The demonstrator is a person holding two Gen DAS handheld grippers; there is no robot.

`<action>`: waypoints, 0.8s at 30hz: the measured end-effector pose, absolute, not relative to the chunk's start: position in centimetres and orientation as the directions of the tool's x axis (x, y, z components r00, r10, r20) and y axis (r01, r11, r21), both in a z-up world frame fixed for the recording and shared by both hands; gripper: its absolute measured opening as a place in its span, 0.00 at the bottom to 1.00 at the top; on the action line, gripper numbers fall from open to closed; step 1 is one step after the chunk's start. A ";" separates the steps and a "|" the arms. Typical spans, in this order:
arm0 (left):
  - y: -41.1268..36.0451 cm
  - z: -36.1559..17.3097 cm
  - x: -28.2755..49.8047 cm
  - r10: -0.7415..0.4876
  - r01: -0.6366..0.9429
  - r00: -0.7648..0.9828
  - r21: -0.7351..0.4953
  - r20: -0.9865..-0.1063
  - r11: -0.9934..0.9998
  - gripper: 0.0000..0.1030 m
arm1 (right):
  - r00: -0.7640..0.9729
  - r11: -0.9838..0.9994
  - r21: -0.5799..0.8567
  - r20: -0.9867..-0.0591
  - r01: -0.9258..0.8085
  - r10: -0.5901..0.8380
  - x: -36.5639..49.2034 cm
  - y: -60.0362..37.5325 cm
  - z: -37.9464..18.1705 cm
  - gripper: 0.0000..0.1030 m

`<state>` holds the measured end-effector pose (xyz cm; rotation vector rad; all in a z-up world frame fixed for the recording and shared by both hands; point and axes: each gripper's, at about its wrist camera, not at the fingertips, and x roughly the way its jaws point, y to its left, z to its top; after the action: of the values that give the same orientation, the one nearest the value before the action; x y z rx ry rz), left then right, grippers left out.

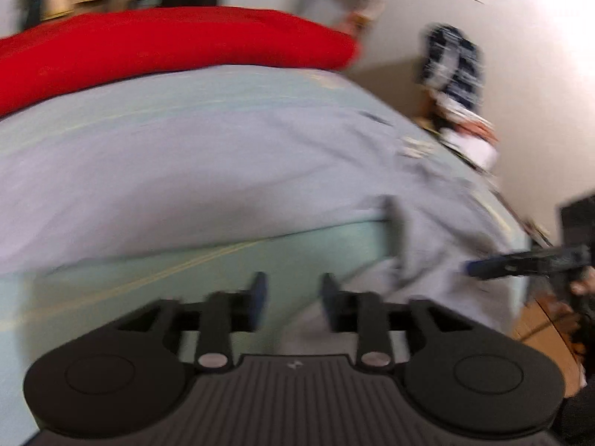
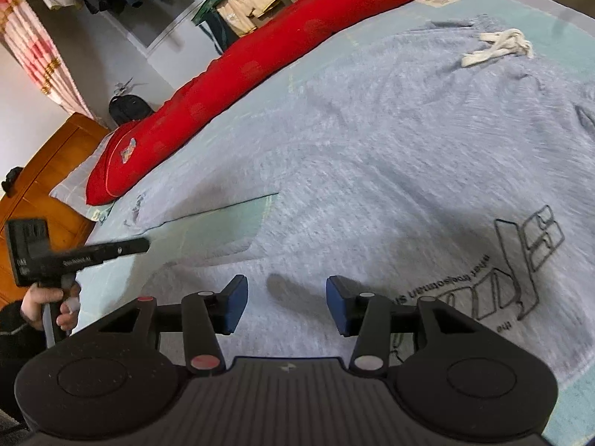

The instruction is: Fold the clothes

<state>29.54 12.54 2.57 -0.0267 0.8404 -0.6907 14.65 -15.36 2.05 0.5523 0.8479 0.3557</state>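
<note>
A bed with a pale green sheet (image 2: 223,219) fills both views, in a bedroom with a white wall, a wooden headboard at the side and clothes hanging at the back. Spread flat across the sheet lies a grey hoodie (image 2: 390,156), front up, with a dark outlined logo and lettering (image 2: 520,264) and a knotted white drawstring (image 2: 498,46) near its neck. One sleeve stretches toward the bed's edge.

The right gripper (image 2: 284,304) hovers just above the hoodie's lower body, its blue-padded jaws apart with nothing between them. The left gripper (image 1: 292,299) is over bare sheet just beside the sleeve, jaws parted and empty; its view is blurred. A hand (image 2: 48,304) holds its handle.

Along the far side of the bed lies a long red pillow (image 2: 279,59), well apart from both grippers.
</note>
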 end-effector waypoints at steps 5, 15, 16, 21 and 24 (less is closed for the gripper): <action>4.7 0.6 32.0 -0.608 0.704 0.339 -0.235 -0.718 0.670 0.36 | 0.620 0.802 0.590 -0.597 -0.090 0.509 14.1 -15.0 2.2 0.51; 4.4 -0.3 31.7 -0.564 0.697 0.349 -0.195 -0.749 0.690 0.00 | 0.659 0.807 0.589 -0.589 -0.047 0.468 12.0 -17.0 2.3 0.52; 5.8 0.0 32.1 -0.566 0.645 0.365 -0.238 -0.739 0.726 0.00 | 0.661 0.804 0.593 -0.586 -0.045 0.469 12.1 -17.3 2.2 0.52; 9.0 -0.3 31.8 -0.518 0.515 0.416 -0.276 -0.747 0.811 0.00 | 0.642 0.797 0.600 -0.584 -0.070 0.496 13.1 -17.6 1.8 0.52; 8.8 0.4 31.4 -0.531 0.499 0.442 -0.293 -0.723 0.815 0.02 | 0.630 0.799 0.593 -0.582 -0.104 0.514 14.0 -17.5 1.8 0.52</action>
<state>31.39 8.84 0.40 -0.0381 0.9109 -0.6391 14.03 -17.46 1.82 0.5494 0.8196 0.3743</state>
